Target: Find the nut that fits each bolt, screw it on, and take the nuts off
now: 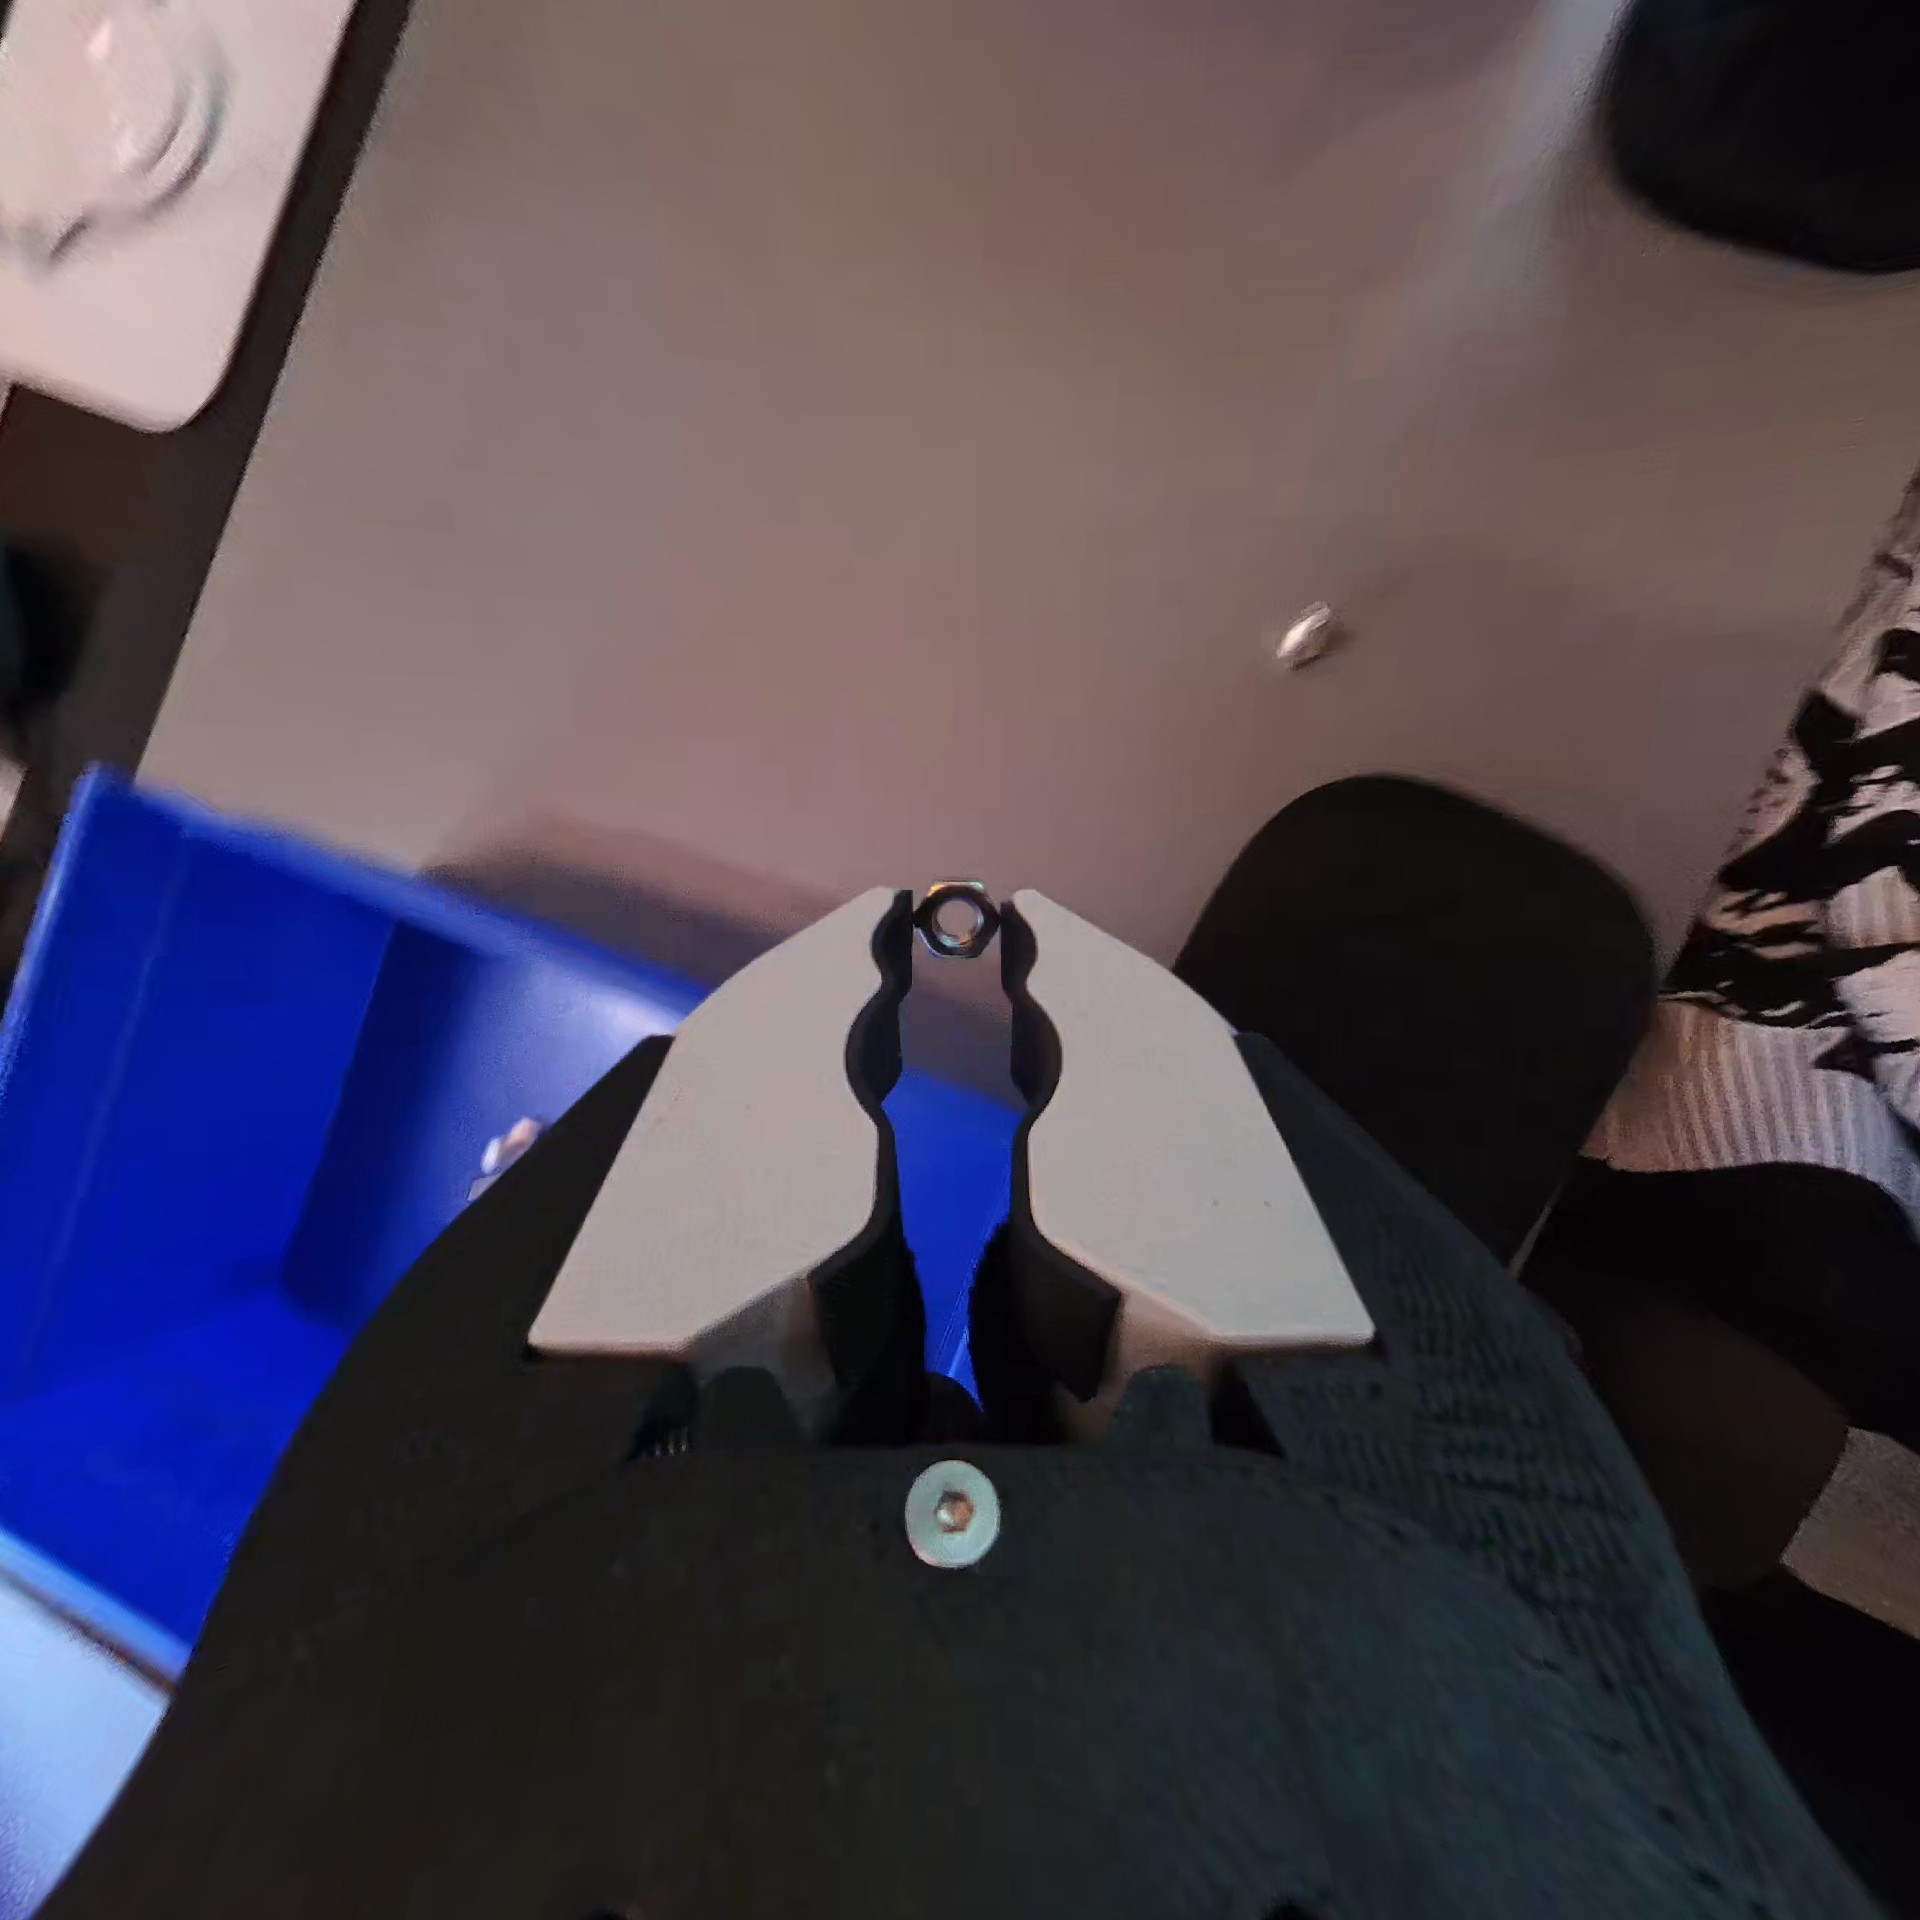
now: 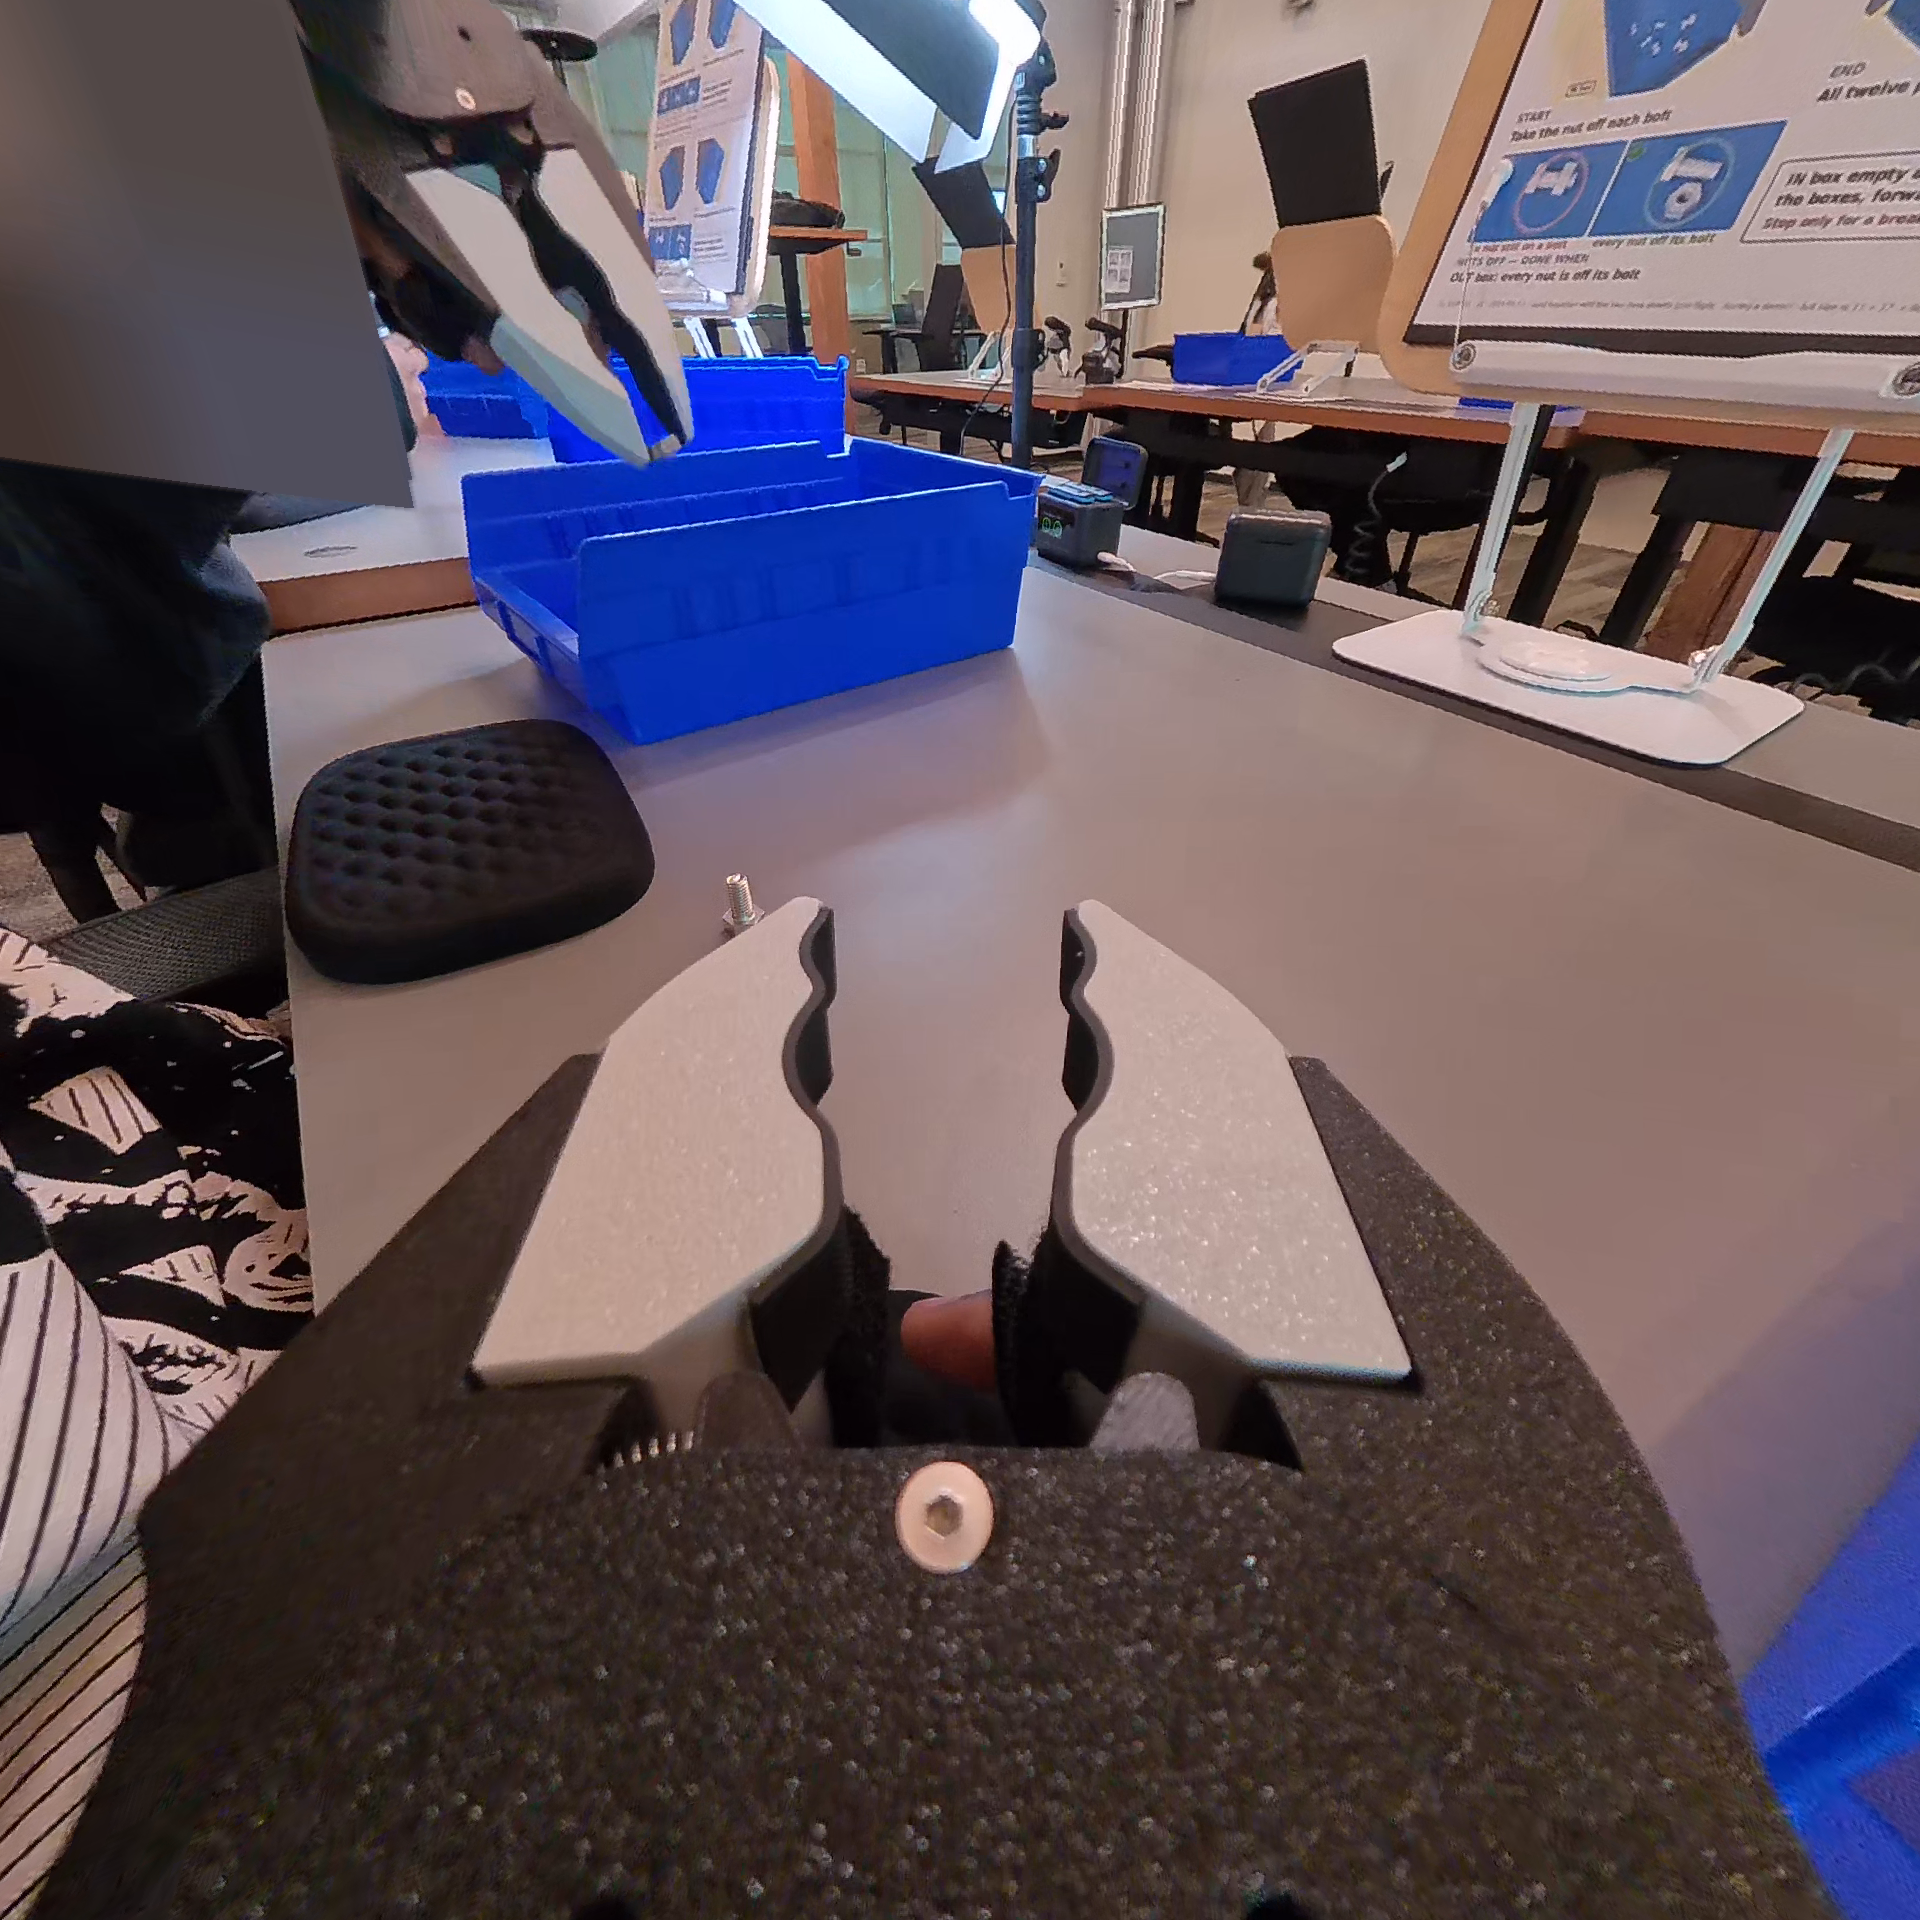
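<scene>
1. Left wrist view: the left gripper (image 1: 957, 920) is closed on a small steel hex nut (image 1: 956, 921), held at its tips above the grey table (image 1: 831, 520) beside the blue bin (image 1: 260, 1091). The nut is shiny, its hole facing the camera. A bolt (image 1: 1305, 634) lies apart on the table, without a nut.

2. Right wrist view: the right gripper (image 2: 948, 966) is open and holds nothing. The bolt (image 2: 740, 912) stands head down near its left finger, beside the black pad (image 2: 468, 847). I judge the screwing on is not yet done for this pair.

Black wrist pad (image 2: 468, 847) (dimpled) on table (image 2: 1247, 935); sign stand (image 2: 1579, 675).
</scene>
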`<control>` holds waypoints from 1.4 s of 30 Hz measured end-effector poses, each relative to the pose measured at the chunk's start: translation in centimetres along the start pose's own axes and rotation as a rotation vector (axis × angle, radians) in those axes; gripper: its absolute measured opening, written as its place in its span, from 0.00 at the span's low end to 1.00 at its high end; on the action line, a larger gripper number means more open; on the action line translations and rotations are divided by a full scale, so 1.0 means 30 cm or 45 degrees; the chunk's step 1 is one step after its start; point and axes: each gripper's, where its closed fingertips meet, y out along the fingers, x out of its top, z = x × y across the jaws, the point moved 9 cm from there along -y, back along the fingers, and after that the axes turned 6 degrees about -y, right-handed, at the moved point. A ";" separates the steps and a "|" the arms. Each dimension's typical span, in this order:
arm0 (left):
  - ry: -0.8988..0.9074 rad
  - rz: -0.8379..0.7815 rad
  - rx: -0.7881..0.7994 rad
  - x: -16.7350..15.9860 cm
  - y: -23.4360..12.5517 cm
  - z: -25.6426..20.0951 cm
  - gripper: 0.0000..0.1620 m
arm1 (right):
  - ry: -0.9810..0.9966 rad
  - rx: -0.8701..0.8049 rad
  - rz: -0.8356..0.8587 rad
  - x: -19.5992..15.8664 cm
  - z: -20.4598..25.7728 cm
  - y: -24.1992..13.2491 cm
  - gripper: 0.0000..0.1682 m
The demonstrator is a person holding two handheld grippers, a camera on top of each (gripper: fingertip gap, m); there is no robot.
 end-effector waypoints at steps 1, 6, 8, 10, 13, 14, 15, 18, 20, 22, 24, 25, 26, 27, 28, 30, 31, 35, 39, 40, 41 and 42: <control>0.052 -0.004 -0.039 0.035 0.030 -0.040 0.10 | -0.001 0.000 0.000 0.000 0.000 0.000 0.25; 0.278 0.077 -0.245 0.160 0.241 -0.238 0.10 | -0.002 0.000 -0.012 0.001 0.001 -0.003 0.25; 0.326 0.114 -0.298 0.187 0.320 -0.290 0.10 | -0.004 -0.001 -0.019 0.002 0.001 -0.005 0.25; 0.351 0.154 -0.331 0.200 0.386 -0.327 0.10 | -0.004 -0.001 -0.022 0.002 0.001 -0.006 0.25; 0.363 0.226 -0.352 0.203 0.463 -0.362 0.10 | -0.002 0.002 -0.022 0.002 0.001 -0.006 0.25; 0.372 0.252 -0.348 0.200 0.483 -0.368 0.10 | -0.002 0.001 -0.023 0.002 0.001 -0.006 0.25; 0.376 0.270 -0.349 0.198 0.498 -0.375 0.10 | -0.003 0.000 -0.024 0.002 0.001 -0.006 0.25; 0.379 0.313 -0.319 0.191 0.530 -0.380 0.10 | -0.005 0.001 -0.023 0.002 0.002 -0.006 0.25; 0.388 0.333 -0.317 0.185 0.544 -0.383 0.10 | -0.006 0.001 -0.021 0.001 0.002 -0.005 0.25; 0.390 0.348 -0.324 0.181 0.554 -0.387 0.10 | -0.007 0.001 -0.022 0.001 0.002 -0.006 0.25; 0.389 0.357 -0.326 0.176 0.560 -0.388 0.10 | -0.006 0.000 -0.023 0.001 0.002 -0.006 0.25; 0.385 0.358 -0.333 0.175 0.563 -0.388 0.11 | -0.005 0.000 -0.022 0.001 0.002 -0.006 0.25; 0.379 0.356 -0.342 0.173 0.565 -0.389 0.12 | -0.005 0.000 -0.021 0.001 0.002 -0.006 0.25; 0.373 0.351 -0.353 0.171 0.566 -0.389 0.13 | -0.005 0.000 -0.018 0.001 0.002 -0.005 0.25; 0.367 0.347 -0.366 0.168 0.566 -0.390 0.14 | -0.005 -0.001 -0.015 0.001 0.002 -0.005 0.25; 0.345 0.323 -0.376 0.165 0.561 -0.386 0.16 | -0.008 -0.002 -0.008 0.000 0.002 -0.004 0.25; 0.325 0.295 -0.376 0.163 0.552 -0.381 0.17 | -0.010 -0.003 -0.003 0.000 0.003 -0.002 0.25; 0.156 -0.074 -0.416 0.164 0.470 -0.344 0.19 | -0.033 0.005 0.071 -0.002 0.008 0.015 0.25; -0.022 -0.622 -0.425 0.119 0.364 -0.297 0.22 | -0.106 0.066 0.280 -0.007 0.032 0.075 0.25; -0.069 -0.719 -0.415 0.097 0.345 -0.285 0.22 | -0.113 0.081 0.319 -0.005 0.039 0.095 0.25; -0.122 -0.802 -0.408 0.075 0.329 -0.274 0.23 | -0.106 0.105 0.338 0.001 0.049 0.118 0.24; -0.180 -0.885 -0.393 0.052 0.316 -0.262 0.23 | -0.086 0.142 0.348 0.008 0.062 0.144 0.23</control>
